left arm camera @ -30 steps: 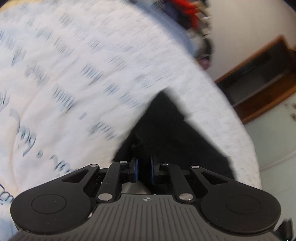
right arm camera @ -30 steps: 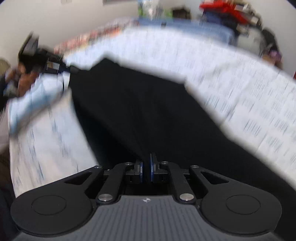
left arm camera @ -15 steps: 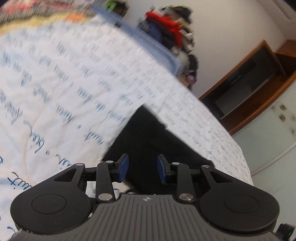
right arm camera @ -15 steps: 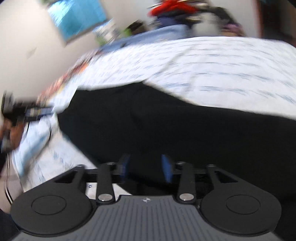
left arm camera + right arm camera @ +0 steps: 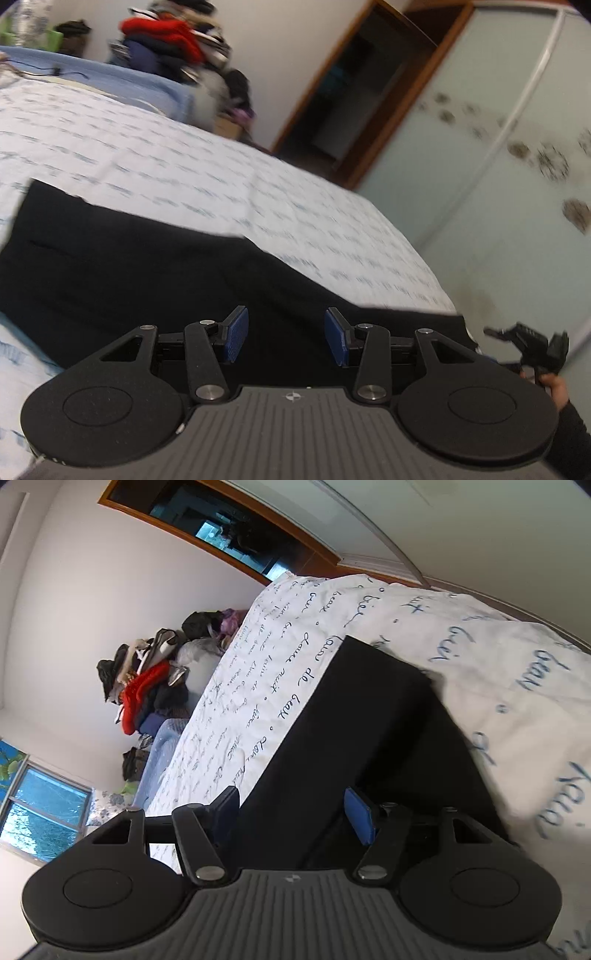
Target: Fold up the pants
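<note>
1. The pants [image 5: 155,266] are black and lie flat on the bed [image 5: 221,177], as a long dark band across the white cover with blue script.
2. In the left wrist view the pants run from the left edge toward the lower right, and their far edge is a straight line against the cover.
3. The left gripper [image 5: 286,339] hangs above the near part of the pants. Its jaws are opening, the blue pads [image 5: 236,338] are apart, and no cloth is between them.
4. At the lower right of that view the right gripper [image 5: 528,343] shows beyond the end of the pants, held by a hand [image 5: 556,387] in a dark sleeve [image 5: 569,439].
5. The right wrist view is rolled, so the bed runs up the frame. There the pants [image 5: 354,731] show a squared corner near the top, and a second layer lies under it on the right.
6. The right gripper [image 5: 295,816] is over the near part of the pants. Its jaws are opening, one blue pad [image 5: 360,819] shows clearly, and nothing is gripped.
7. A heap of clothes [image 5: 147,686] with a red piece sits past the far end of the bed.
8. A wardrobe [image 5: 498,166] with pale patterned doors stands to the right of the bed in the left view.
9. A window [image 5: 37,812] shows at the lower left of the right view.
</note>
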